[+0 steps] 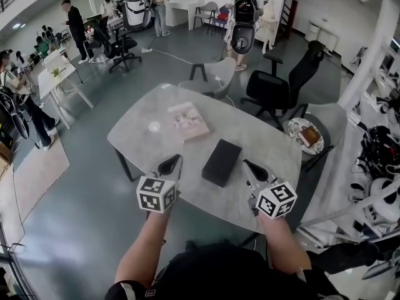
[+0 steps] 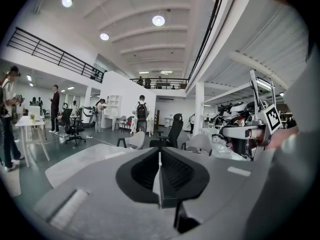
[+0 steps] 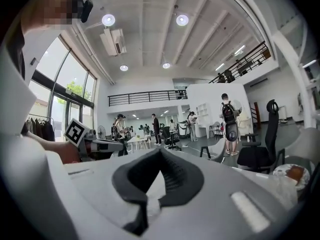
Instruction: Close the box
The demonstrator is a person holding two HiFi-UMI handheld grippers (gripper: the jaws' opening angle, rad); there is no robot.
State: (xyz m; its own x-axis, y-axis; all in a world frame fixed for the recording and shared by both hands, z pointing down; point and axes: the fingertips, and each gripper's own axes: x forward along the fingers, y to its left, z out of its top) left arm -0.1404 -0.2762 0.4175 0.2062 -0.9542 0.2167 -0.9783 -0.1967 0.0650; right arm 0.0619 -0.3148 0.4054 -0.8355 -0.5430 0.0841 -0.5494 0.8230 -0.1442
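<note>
The black box [image 1: 222,162] is lying flat on the grey table [image 1: 262,139], towards the near edge and roughly midway between the two tongs. Its top is showing as one unbroken dark face with no flap or lid standing up, so the closing is looking done already (though the head view is too small to show whether a seam is sitting fully down). If anything is left, it is probably no more than a press on the top to seat it. The left gripper [image 1: 169,165] is hovering just beside the box on its left and the right gripper [image 1: 252,169] just beside it on its right. Neither is touching it. Each gripper view is showing its own jaws pressed together with nothing between them. Counting outward: one black box, two grippers, one table. Farther back on the table one flat pinkish box or book [image 1: 189,121] is lying apart from the black box, and one small pale round thing [image 1: 154,126] is sitting left of that. Beyond the far edge one grey chair [image 1: 215,75] and one black office chair [image 1: 284,86] are standing.
</note>
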